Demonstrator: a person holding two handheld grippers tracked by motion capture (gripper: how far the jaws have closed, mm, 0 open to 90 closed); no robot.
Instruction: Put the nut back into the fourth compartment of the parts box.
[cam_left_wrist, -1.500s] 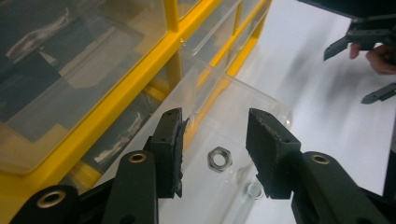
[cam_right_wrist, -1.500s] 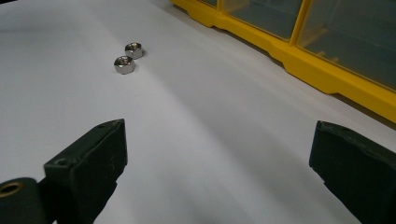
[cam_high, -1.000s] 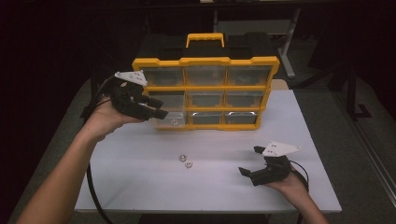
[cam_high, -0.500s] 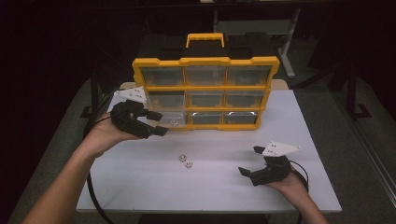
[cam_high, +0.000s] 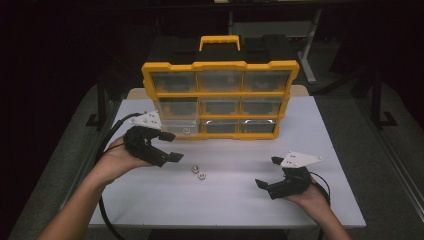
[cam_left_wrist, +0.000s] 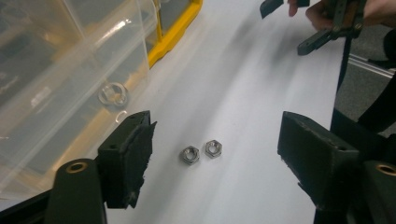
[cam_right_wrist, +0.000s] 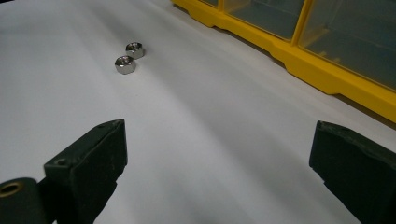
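Observation:
Two steel hex nuts (cam_high: 199, 173) lie side by side on the white table (cam_high: 235, 200), in front of an upright yellow organizer (cam_high: 220, 65) with clear drawers. My left gripper (cam_high: 172, 147) is open just left of the nuts, which lie between and ahead of its jaws (cam_left_wrist: 190, 154). The bottom-left clear drawer (cam_left_wrist: 70, 84) sticks out a little, and a nut (cam_left_wrist: 112, 94) lies inside it. My right gripper (cam_high: 268, 172) stands open and empty at the front right, facing the nuts (cam_right_wrist: 125, 64) from a distance.
The organizer's yellow base (cam_right_wrist: 327, 74) runs along the table's far half. A black case (cam_high: 170, 50) stands behind the organizer. Cables trail from both grippers toward the table's front edge. The other gripper (cam_left_wrist: 322, 28) shows far off in the left gripper view.
My left gripper has come down and forward from the organizer's left drawers to the table beside the nuts. The right gripper has stayed put.

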